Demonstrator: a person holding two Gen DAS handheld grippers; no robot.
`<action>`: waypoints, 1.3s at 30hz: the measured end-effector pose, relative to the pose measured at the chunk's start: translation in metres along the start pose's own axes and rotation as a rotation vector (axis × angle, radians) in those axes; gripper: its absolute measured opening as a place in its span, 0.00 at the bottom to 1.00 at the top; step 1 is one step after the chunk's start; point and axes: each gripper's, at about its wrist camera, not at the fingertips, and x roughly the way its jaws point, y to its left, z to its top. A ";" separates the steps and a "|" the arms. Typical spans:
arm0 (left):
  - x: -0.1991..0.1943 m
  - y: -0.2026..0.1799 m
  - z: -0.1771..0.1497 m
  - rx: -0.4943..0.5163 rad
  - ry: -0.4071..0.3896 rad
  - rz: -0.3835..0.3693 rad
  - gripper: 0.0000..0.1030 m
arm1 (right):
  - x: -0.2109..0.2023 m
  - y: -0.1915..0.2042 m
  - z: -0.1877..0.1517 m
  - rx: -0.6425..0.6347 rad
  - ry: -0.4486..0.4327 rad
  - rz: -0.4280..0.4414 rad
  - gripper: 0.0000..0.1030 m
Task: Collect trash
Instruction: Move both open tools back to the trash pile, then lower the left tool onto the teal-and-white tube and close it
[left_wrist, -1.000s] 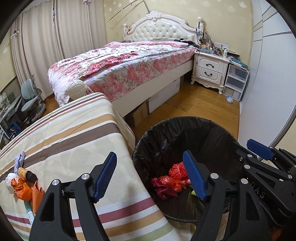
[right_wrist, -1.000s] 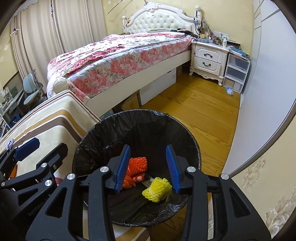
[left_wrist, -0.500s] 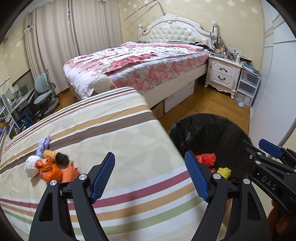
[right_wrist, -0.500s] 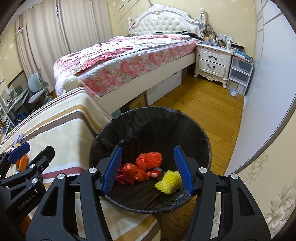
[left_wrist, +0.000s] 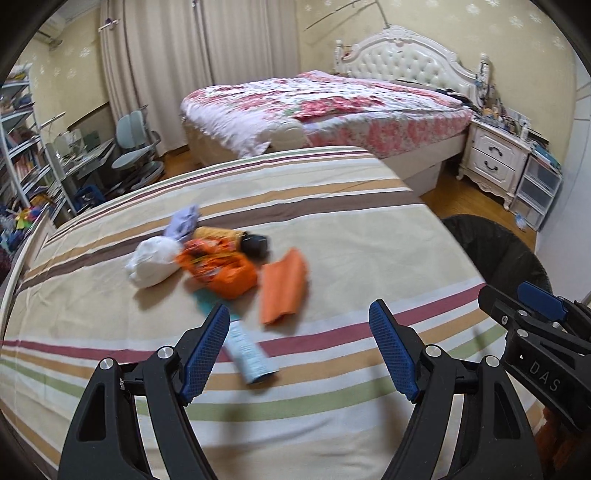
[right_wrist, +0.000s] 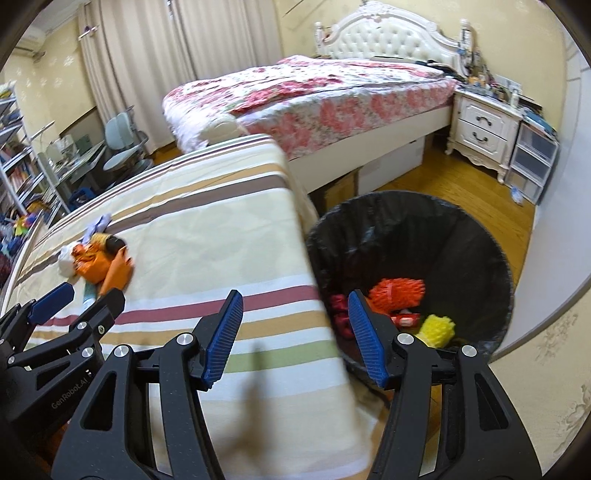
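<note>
Your left gripper (left_wrist: 297, 350) hangs over the striped table (left_wrist: 332, 229) with its jaws wide and nothing between them. Ahead of it lies the trash pile: at the left a white wad (left_wrist: 153, 264), behind that a lilac scrap (left_wrist: 183, 221), then a crumpled orange wrapper (left_wrist: 218, 267) with a dark-capped bottle (left_wrist: 236, 238) lying behind it. A pale blue tube (left_wrist: 245, 349) runs from under the wrapper toward you; its near end lies just inside your left finger, low in the gap between the jaws, but the pads are clear of it. Right of the tube, a flat orange sheet (left_wrist: 282, 290) lies a little ahead of the jaws, nearer the middle of the gap. The picture is blurred, so finer detail on the pile cannot be told.

Your right gripper (right_wrist: 295, 332) has just been opening; its jaws stand partly apart and hold nothing. It sits over the right edge of the table, with the black-lined bin (right_wrist: 406, 225) just beside and below the right finger. In the bin lie a red piece (right_wrist: 340, 314), an orange net ball (right_wrist: 399, 291) and a yellow net ball (right_wrist: 437, 328). From this side the pile is well off to the left, beyond your left gripper's fingers.
</note>
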 end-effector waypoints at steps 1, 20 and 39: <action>-0.001 0.006 -0.002 -0.009 0.002 0.007 0.73 | 0.002 0.007 -0.002 -0.011 0.006 0.006 0.56; 0.028 0.062 -0.011 -0.116 0.126 -0.016 0.73 | 0.017 0.039 -0.007 -0.095 0.050 -0.015 0.56; 0.021 0.087 -0.018 -0.102 0.101 -0.030 0.53 | 0.018 0.041 -0.008 -0.097 0.048 -0.025 0.62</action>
